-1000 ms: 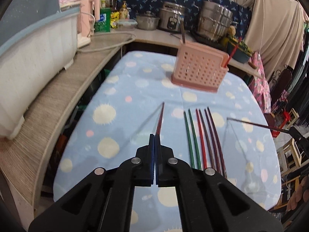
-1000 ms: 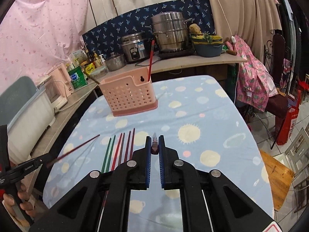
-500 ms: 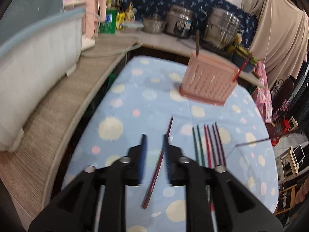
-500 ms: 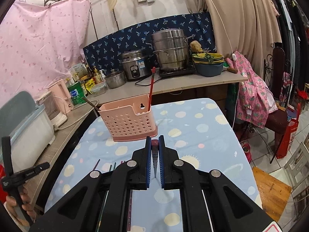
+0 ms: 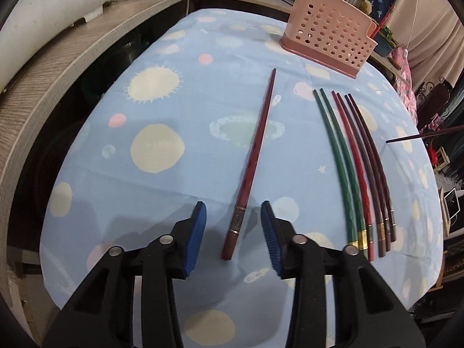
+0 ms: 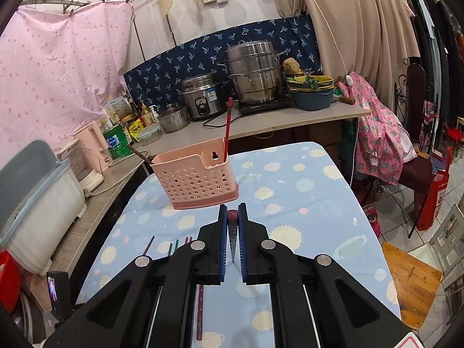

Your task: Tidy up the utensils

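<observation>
My left gripper [image 5: 233, 206] hangs low over the blue spotted tablecloth [image 5: 95, 191], its jaws opening. A dark red chopstick [image 5: 255, 150] lies flat on the cloth between the blue pads [image 5: 197, 232], and neither pad touches it. To its right lies a row of several chopsticks [image 5: 359, 168], green, red and dark brown. My right gripper [image 6: 232, 207] is shut on another dark chopstick [image 6: 233, 216], whose tip [image 5: 406, 138] shows at the right of the left wrist view. The pink perforated basket [image 6: 194, 179] [image 5: 327, 40] stands at the table's far end with a red chopstick [image 6: 227, 133] upright in it.
A white and blue tub [image 6: 34, 203] sits on the wooden counter [image 5: 43, 66] along the left. A rice cooker [image 6: 203, 98], a steel steamer [image 6: 255, 72] and bowls [image 6: 311, 95] line the back counter. A chair with pink cloth [image 6: 380, 139] stands to the right of the table.
The left gripper sank toward the table, opened and let go of the dark red chopstick, which now lies on the cloth. The right gripper stays shut on its chopstick.
</observation>
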Demonstrator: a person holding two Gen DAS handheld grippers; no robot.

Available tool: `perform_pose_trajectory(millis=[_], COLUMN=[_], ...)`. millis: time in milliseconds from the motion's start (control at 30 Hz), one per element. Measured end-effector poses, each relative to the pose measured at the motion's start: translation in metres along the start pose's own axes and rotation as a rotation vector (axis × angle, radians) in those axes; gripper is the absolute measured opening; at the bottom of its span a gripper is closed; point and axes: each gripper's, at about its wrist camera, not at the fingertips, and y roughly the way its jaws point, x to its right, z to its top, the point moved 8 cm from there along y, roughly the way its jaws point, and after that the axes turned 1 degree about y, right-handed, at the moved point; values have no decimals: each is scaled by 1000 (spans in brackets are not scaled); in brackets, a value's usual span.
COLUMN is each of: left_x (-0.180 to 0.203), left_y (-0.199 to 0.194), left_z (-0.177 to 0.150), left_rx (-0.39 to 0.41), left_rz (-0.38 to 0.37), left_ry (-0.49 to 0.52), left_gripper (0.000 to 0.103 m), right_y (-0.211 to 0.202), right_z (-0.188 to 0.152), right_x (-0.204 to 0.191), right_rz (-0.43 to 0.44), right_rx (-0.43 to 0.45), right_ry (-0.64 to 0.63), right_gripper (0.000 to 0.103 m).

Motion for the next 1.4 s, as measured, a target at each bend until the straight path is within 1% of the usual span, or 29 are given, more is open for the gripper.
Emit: perform_pose_trajectory(millis=[100, 133, 267, 367, 467, 567, 767, 933, 1167, 1400], left_x=[1, 3, 10, 15, 18, 22, 34, 51, 89, 119], left_y=[0, 1, -2, -13, -33, -58, -107, -134, -162, -190], left_z=[0, 0, -1, 5, 20, 43, 107, 158, 222, 285], left_rx=[-3, -8, -13, 11, 59, 119, 254, 332, 425, 529], left_rz=[-4, -8, -20, -26, -36, -44, -56, -74, -105, -140], left_ry=[9, 14, 33, 34, 30, 27, 37, 53, 91, 80], left_gripper=[19, 10, 7, 7, 7, 7, 7, 7, 6, 6], right_y=[0, 1, 1, 0, -4, -6, -2, 3, 16, 37], right_z=[0, 0, 0, 0, 1, 7, 30, 55, 102, 160], right_x=[0, 0, 0, 0, 2, 4, 6, 8, 2, -10], right_rz=[1, 0, 0, -1, -3, -4, 8, 43, 93, 148], right_rx=[-1, 0, 0, 3, 13, 24, 48, 70, 124, 190], right_ry=[-1, -2, -2, -1, -4, -3, 7, 41, 87, 132], right_gripper=[7, 7, 7, 7, 7, 7, 7, 7, 7, 7])
